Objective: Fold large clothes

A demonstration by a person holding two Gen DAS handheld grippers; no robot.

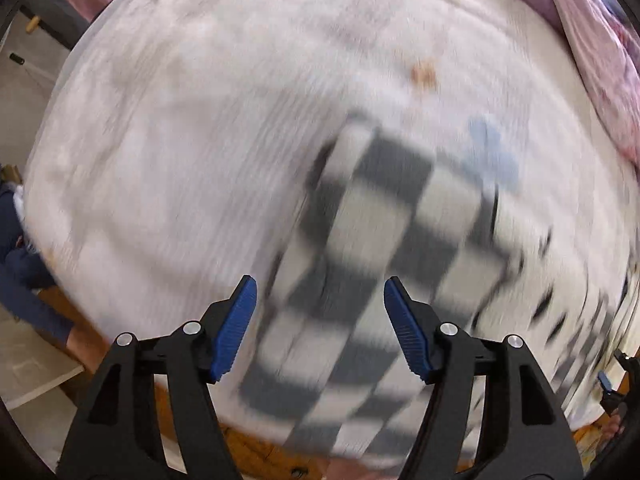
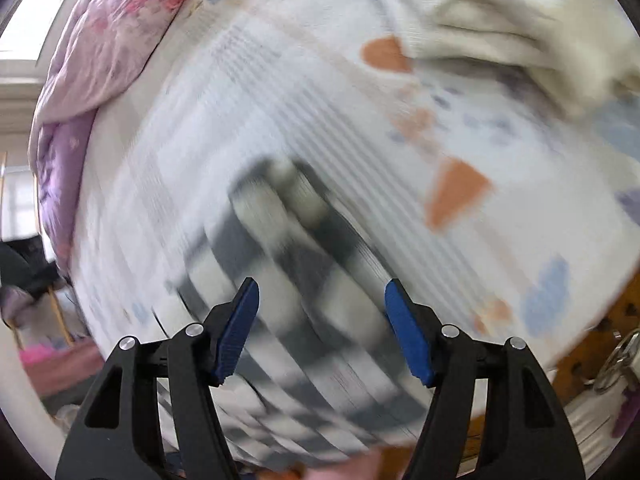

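A grey-and-white checkered garment lies in a long folded strip on the bed, blurred by motion. It also shows in the right wrist view. My left gripper is open and empty, hovering above the near end of the strip. My right gripper is open and empty, above the same garment. The other gripper's edge shows at the far right of the left wrist view.
The bed has a white sheet with orange and blue shapes. A pink and purple quilt is bunched along one side. A cream garment lies crumpled at the far right. The wooden bed edge is near.
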